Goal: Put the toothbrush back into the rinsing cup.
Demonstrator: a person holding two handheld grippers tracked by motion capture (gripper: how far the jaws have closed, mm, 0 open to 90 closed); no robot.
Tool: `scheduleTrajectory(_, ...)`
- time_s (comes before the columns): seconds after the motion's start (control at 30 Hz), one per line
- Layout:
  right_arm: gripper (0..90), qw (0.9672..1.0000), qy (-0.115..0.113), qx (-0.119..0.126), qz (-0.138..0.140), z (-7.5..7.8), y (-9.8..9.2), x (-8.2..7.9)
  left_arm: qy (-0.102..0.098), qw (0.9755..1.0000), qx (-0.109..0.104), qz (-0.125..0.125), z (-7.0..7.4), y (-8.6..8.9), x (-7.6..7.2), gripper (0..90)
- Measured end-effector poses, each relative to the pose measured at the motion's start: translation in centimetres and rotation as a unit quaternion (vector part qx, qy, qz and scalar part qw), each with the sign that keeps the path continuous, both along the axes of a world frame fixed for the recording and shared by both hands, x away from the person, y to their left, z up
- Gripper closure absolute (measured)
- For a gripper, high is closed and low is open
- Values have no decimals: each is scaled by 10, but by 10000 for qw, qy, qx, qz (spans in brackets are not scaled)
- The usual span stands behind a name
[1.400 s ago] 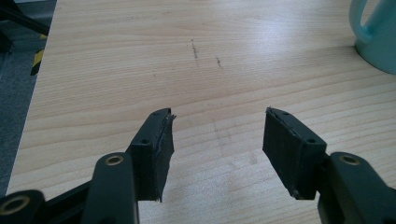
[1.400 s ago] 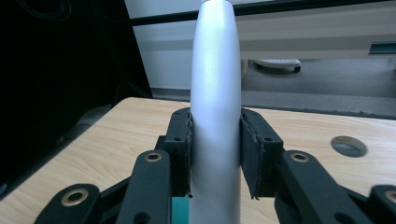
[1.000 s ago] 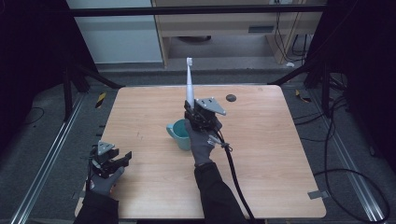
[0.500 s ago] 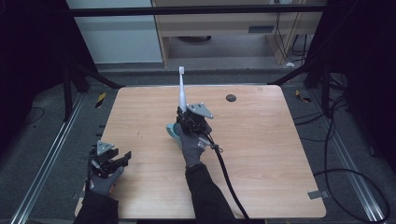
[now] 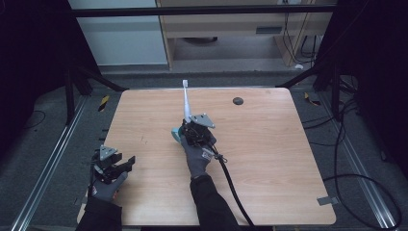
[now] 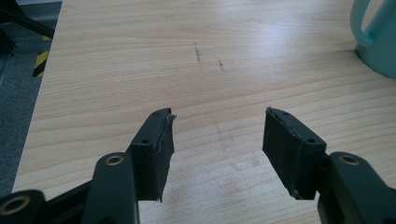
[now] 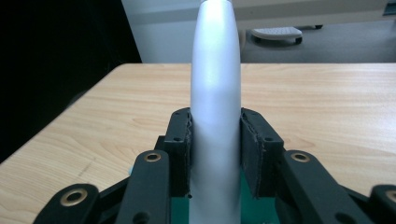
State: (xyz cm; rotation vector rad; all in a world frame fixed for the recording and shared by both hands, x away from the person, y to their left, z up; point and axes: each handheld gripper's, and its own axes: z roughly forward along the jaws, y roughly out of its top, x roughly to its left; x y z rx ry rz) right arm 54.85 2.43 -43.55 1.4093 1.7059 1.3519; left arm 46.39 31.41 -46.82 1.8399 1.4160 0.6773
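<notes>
Lowered toward teal cup (image 5: 177, 135): right gripper (image 5: 192, 128), clamped on white toothbrush (image 5: 186, 102); left gripper (image 5: 126, 162) unmoved, jaws wide, empty.

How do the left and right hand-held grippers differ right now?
The left hand-held gripper has its jaws wide apart with nothing between them; the right hand-held gripper is clamped on a white toothbrush. The left sits near the table's front left corner; the right is mid-table over a teal mug. The left points low across the wood; the right holds the toothbrush pointing away from the person. Both have black padded jaws.
</notes>
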Motion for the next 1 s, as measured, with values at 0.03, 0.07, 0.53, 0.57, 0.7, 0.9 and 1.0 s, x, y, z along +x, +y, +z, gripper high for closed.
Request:
scheduleTrajectory(0.03, 660, 10000, 29, -5, 0, -1, 0, 0, 1, 10000, 1, 2, 0, 0, 0, 421)
scheduleTrajectory(0.07, 660, 10000, 29, -5, 0, -1, 0, 0, 1, 10000, 1, 2, 0, 0, 0, 421)
scheduleTrajectory(0.53, 608, 9993, 294, -96, 200, -5, 1, -1, 33, 10000, 2, -8, -1, -1, 1, 419)
scheduleTrajectory(0.57, 567, 9994, 253, -118, 213, -4, 1, -2, 37, 10000, 2, -3, -1, 0, 1, 418)
scheduleTrajectory(0.7, 434, 9994, 91, -112, 306, 4, -6, -9, 31, 10000, -2, -9, -1, 0, 1, 417)
scheduleTrajectory(0.9, 317, 9965, -228, 264, 757, 20, -26, -28, 2, 10000, -6, -23, 0, -1, 0, 413)
scheduleTrajectory(1.0, 295, 9957, -300, 328, 809, 23, -40, -33, -5, 10000, -9, -30, 0, -1, 0, 410)
